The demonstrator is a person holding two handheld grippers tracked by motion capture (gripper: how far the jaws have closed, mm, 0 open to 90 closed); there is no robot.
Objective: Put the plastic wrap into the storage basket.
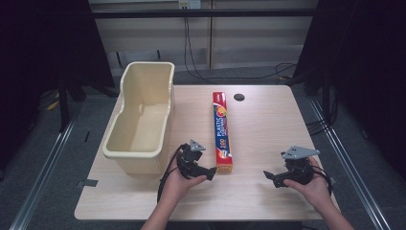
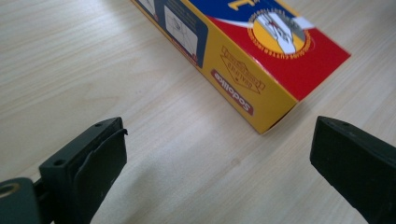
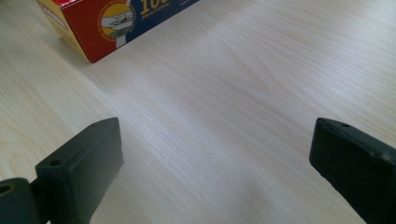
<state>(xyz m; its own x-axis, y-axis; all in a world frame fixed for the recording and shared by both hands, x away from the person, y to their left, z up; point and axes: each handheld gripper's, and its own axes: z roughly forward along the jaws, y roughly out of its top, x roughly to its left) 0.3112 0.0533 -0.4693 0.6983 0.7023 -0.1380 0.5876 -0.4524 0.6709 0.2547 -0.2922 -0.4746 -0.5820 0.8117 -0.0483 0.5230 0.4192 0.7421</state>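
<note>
Pale wood-grain table [image 1: 268, 124] bears a long glossy cardboard box [image 1: 221, 132]; both grippers' jaws gape wide, empty.

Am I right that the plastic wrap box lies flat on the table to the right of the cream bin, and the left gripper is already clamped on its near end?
Not quite. The plastic wrap box does lie flat on the table right of the cream bin, but the left gripper is not clamped on it. The left gripper view shows its jaws wide open, short of the box's near end.
</note>
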